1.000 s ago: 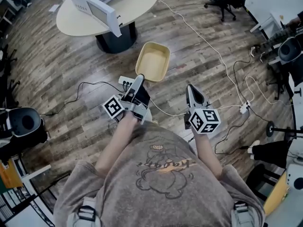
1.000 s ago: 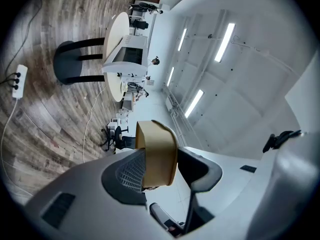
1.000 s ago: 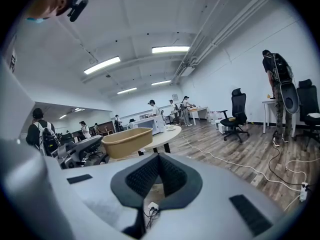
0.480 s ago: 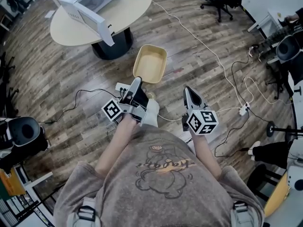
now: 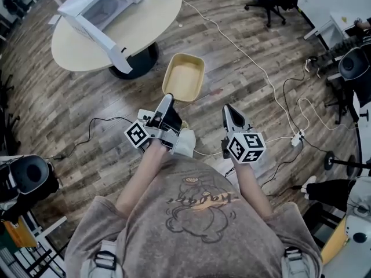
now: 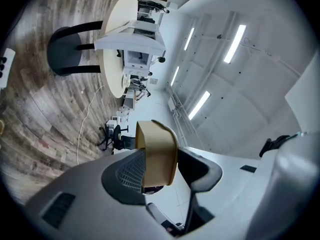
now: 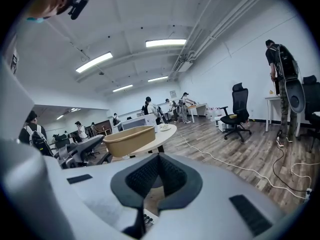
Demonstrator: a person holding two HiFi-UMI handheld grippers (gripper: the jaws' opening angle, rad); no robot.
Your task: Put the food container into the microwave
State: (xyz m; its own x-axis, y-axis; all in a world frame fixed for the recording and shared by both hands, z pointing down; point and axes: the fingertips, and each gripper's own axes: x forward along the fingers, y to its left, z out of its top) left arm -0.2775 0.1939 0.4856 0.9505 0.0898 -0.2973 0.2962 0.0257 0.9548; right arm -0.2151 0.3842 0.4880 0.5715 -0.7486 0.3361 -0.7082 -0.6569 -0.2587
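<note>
The left gripper (image 5: pixel 167 101) clamps the near rim of the container (image 5: pixel 184 77) at frame centre, its long axis running up-frame. The microwave (image 5: pixel 95 4), door open, stands on the table (image 5: pixel 148 22) at upper left, well apart, on that gripper's side. The right gripper (image 5: pixel 232 113) is closed, empty.

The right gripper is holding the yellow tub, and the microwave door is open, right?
Not quite: the left gripper holds the yellow tub, its jaws shut on the rim in the left gripper view. The microwave door is open.
</note>
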